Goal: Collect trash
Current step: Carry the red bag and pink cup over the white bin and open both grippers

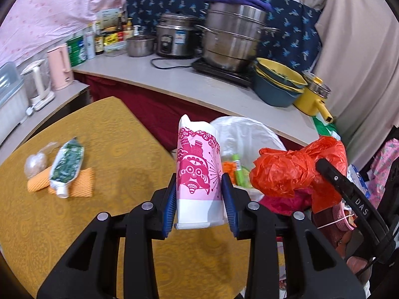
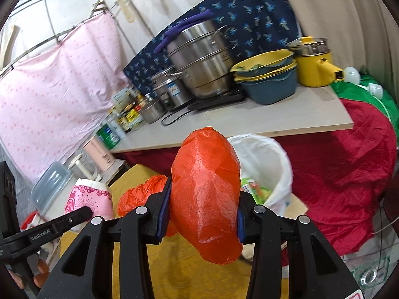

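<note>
The left gripper (image 1: 199,196) is clamping a pink-and-white paper cup (image 1: 198,172) between its blue pads (image 1: 169,206), holding it above the far edge of the yellow table (image 1: 104,137), just short of the white-lined trash bin (image 1: 247,129). The right gripper (image 2: 203,214) is squeezing a crumpled orange plastic bag (image 2: 207,194), which is bulging out above and below its fingers — the bin (image 2: 279,159) is sitting just beyond it, already holding green and orange wrappers. Near the table's left edge, a green tube (image 1: 66,167) is lying across an orange cloth (image 1: 82,183), with a clear plastic wad (image 1: 36,163) touching the cloth's far end. Behind, steel pots (image 1: 234,37) are standing on the counter (image 1: 174,84).
</note>
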